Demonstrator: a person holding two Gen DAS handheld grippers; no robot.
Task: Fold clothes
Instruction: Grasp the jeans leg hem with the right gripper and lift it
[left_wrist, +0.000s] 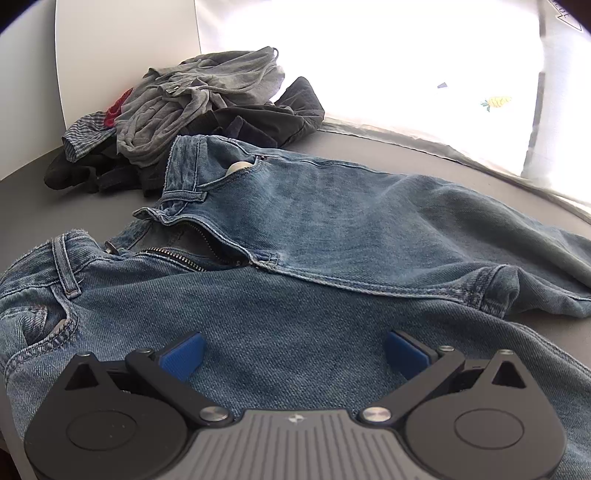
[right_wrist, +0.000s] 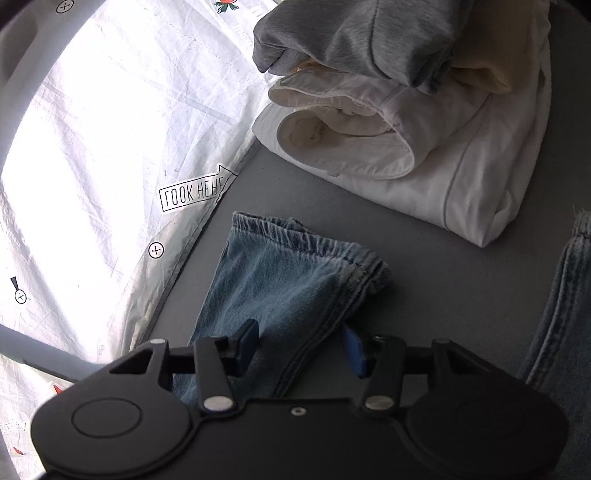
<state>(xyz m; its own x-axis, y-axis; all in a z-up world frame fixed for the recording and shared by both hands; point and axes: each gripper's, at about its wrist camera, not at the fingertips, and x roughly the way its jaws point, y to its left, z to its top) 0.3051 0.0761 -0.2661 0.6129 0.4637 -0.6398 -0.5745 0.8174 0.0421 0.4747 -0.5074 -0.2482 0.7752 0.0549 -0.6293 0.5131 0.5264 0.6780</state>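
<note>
Jeans (left_wrist: 332, 229) hem (right_wrist: 306, 240) near table edge (right_wrist: 207, 225)

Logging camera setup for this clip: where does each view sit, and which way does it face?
Left wrist: on the left gripper, fingers open over the spread blue denim jeans, facing an unfolded grey and dark clothes heap.
Right wrist: on the right gripper, fingers open around a jeans leg hem, facing folded white and grey garments.
Shared: jeans, grey table.
</note>
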